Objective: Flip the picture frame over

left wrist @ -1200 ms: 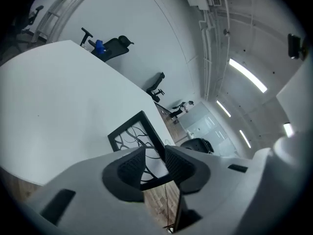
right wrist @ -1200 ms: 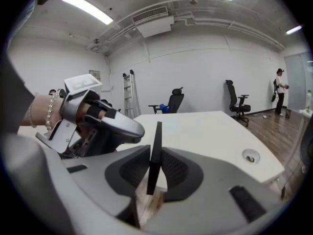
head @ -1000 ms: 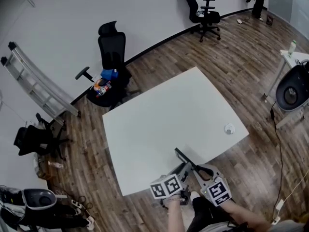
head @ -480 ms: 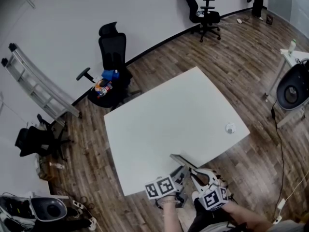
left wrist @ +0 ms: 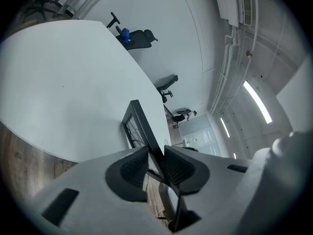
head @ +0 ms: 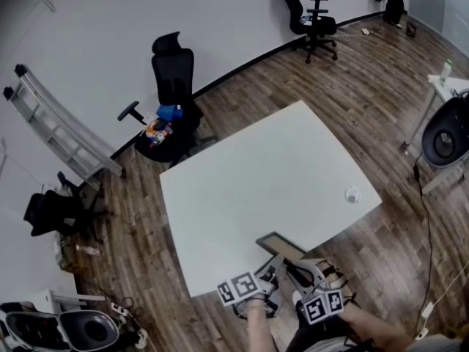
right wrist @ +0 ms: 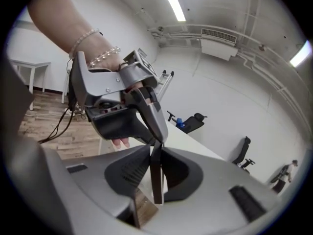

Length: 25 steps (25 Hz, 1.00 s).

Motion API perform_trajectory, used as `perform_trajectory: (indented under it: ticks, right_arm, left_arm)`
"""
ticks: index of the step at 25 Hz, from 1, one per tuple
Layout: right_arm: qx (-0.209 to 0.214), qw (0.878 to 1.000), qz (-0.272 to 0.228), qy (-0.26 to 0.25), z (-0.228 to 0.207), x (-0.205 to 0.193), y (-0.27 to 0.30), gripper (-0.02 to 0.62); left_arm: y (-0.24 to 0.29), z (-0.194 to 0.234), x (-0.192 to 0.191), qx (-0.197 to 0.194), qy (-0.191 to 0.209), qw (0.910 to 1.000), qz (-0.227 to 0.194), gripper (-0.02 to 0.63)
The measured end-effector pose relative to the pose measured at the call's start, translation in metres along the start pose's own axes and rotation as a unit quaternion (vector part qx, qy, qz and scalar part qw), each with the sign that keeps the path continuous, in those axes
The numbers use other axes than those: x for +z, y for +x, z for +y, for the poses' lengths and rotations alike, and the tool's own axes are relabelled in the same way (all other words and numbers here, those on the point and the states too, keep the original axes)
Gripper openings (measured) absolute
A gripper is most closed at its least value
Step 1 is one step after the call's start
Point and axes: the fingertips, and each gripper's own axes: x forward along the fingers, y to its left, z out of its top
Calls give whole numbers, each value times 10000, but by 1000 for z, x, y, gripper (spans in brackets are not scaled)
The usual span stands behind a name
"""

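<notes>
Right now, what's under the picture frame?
The white table, at its near edge, lies under the picture frame. Nothing else shows beneath it. The patch of tabletop right below is covered, so contact cannot be told.

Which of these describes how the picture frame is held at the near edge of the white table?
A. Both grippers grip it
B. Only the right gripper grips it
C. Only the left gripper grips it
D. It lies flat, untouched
A: the left gripper view shows the picture frame pinched by its edge between the jaws of the left gripper, and the right gripper view shows the right gripper clamped on the frame's edge too.
</notes>
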Motion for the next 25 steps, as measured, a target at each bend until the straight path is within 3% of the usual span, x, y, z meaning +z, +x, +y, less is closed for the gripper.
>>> perform_trajectory:
  ticks: [5, 7, 9, 11, 14, 17, 20, 21, 22, 23, 25]
  right_arm:
    - [524, 9931, -315, 1005, 5, 4, 0, 91]
    - [779, 9838, -533, 1526, 1, 13, -6, 92]
    - [747, 9692, -768, 2216, -12, 15, -11, 92]
    - [467, 9459, -765, 3120, -30, -3, -10, 92]
    - [280, 9113, -153, 4105, -40, -50, -6, 91]
    - [422, 8673, 422, 4942, -34, -89, -3, 91]
    - [853, 8304, 830, 5442, -16, -108, 2, 91]
    - [893, 8269, 901, 5479, -14, -110, 3, 91]
    - [837, 8340, 946, 5372, -15, -110, 4, 91]
    - [706, 8532, 976, 5075, -18, -109, 5, 91]
    - [430, 9093, 999, 4017, -25, -97, 11, 91]
  left_arm:
    - [-3, 5, -1, -18, 47, 10000, 58, 94]
    - [-7, 11, 1, 92, 189, 9997, 85, 89]
    - [-12, 18, 2, 191, 338, 9992, 114, 86]
    - [-17, 23, 3, 231, 404, 9989, 82, 86]
    - [-22, 27, 2, 153, 342, 9993, 37, 84]
    - [-22, 32, -4, -107, 108, 9999, 37, 83]
    - [-29, 41, 0, -58, 360, 9993, 28, 84]
    - [-29, 42, 0, -142, 310, 9994, 12, 84]
    - [-29, 40, 0, -285, 194, 9994, -10, 84]
    - [-28, 37, -1, -472, 29, 9989, -37, 84]
    - [-24, 29, -4, -926, -388, 9949, -99, 84]
